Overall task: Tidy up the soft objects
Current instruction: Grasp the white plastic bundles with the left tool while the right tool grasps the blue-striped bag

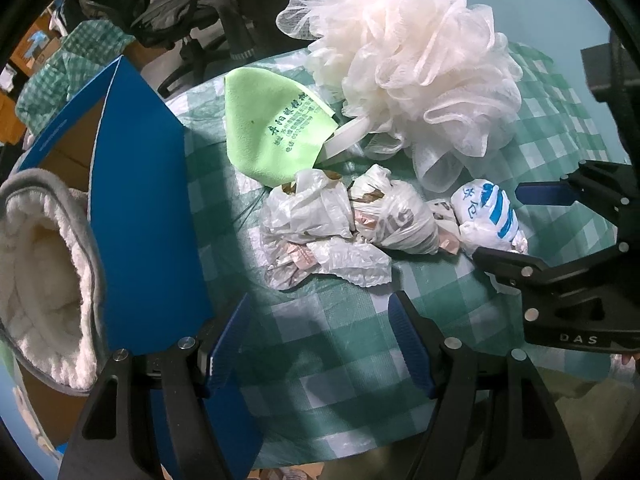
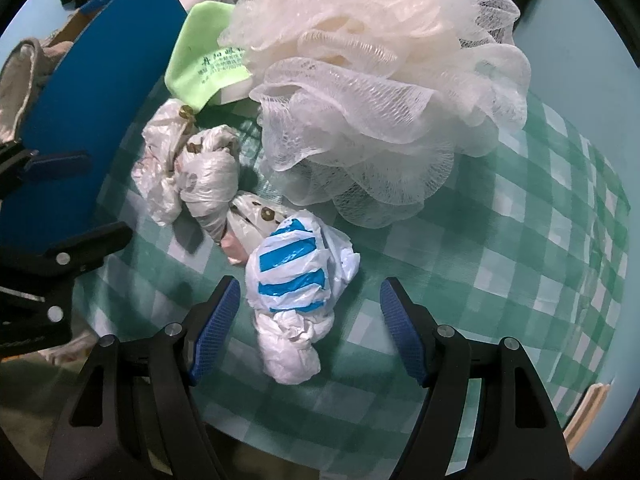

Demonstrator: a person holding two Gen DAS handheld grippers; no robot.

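1. The left tool (image 1: pixel 322 344) hangs over the near part of the surface (image 1: pixel 348 392), which wears a green-and-white checked cloth. Its blue-padded fingers (image 1: pixel 412 350) stand wide apart with nothing between them.
2. The right tool (image 2: pixel 310 328) is also spread wide. The blue-striped white plastic bag (image 2: pixel 294 280) lies on the cloth between its two pads, but neither pad touches it.
3. In the left wrist view, the right tool (image 1: pixel 504 228) reaches in from the right edge of the surface, its fingers either side of the same striped bag (image 1: pixel 486 214).
4. A cluster of crumpled clear plastic bags (image 1: pixel 340 224) lies near the middle of the surface, just beside the striped bag and touching it on one side.
5. A large white mesh bath pouf (image 1: pixel 404 56) sits toward the far side of the surface, behind the bags, its ruffles drooping to the cloth.
6. A light green cloth (image 1: pixel 272 128) with printed green characters lies at the far left of the pile, its edge tucked against the pouf and overlapping a white strip (image 1: pixel 348 138).
7. A blue cardboard box (image 1: pixel 140 208) stands at the left edge of the surface, flap raised.
8. A fluffy white towel with grey trim (image 1: pixel 44 280) rests inside the box, bulging over its rim.
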